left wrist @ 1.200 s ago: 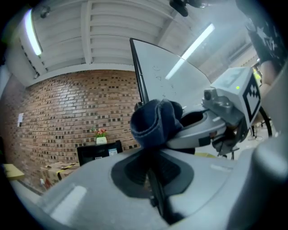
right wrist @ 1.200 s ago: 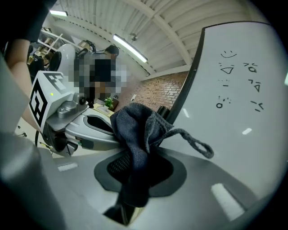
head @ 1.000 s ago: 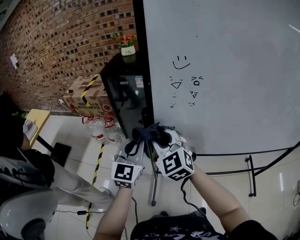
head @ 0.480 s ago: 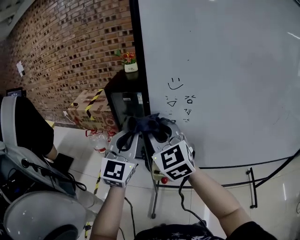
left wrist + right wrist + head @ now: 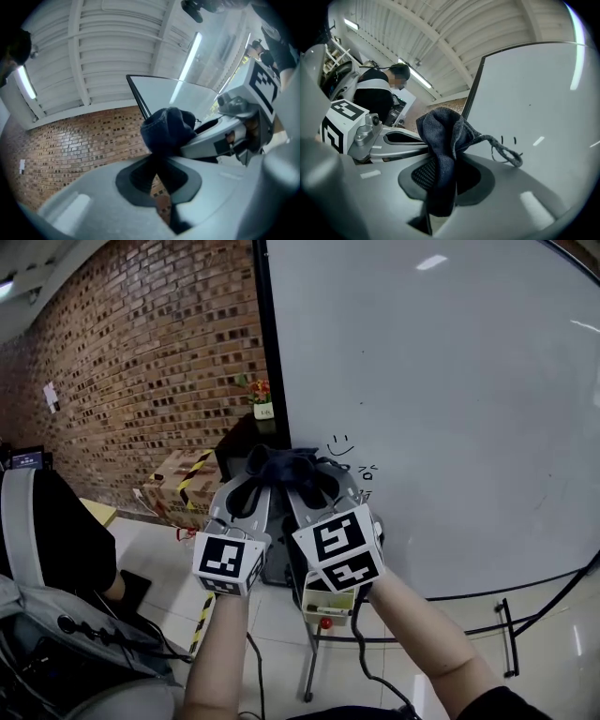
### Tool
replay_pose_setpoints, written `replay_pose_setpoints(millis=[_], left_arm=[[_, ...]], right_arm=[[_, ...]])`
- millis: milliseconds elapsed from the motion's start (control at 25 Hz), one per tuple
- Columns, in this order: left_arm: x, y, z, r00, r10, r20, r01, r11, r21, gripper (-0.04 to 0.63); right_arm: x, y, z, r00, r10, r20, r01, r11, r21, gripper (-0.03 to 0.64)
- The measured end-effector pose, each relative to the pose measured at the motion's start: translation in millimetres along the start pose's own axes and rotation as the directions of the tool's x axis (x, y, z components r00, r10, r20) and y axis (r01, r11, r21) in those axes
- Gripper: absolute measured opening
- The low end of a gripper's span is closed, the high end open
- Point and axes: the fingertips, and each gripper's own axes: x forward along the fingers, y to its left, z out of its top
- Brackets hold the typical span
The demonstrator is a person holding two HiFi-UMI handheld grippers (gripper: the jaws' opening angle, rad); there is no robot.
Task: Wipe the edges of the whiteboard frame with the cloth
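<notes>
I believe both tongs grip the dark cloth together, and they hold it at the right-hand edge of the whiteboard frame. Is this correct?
Not quite. The left tongs and right tongs do grip the dark cloth together, but they hold it at the left-hand edge of the whiteboard frame, the side next to the brick wall. The head view shows this.

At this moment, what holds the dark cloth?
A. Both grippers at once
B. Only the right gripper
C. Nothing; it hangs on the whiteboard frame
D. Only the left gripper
A: each gripper's own view shows its jaws shut on the dark cloth, the left gripper and the right gripper alike, and the head view shows the cloth bunched between the two.
</notes>
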Motion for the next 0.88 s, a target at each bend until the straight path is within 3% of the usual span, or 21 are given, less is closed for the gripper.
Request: replay_pose_setpoints(millis=[320,560,880], left_arm=[[36,30,60,0.995,0.05,0.085,-0.055,0.997,0.056,0.004],[69,53,103,0.992,0.069,0.11,-0.082,0.99,0.116,0.004],[98,93,164,0.98,0.115,0.16,-0.142,0.975,0.17,0.004]], right_arm=[[18,-35,65,0.996,-0.029,0.082,0.029,1.0,-0.004,0.081],[40,-68,110,0.994,0.001,0.11,-0.009,0.997,0.07,0.081],[59,-92,179,0.988,0.016,0.154,-0.021,0.999,0.031,0.081]])
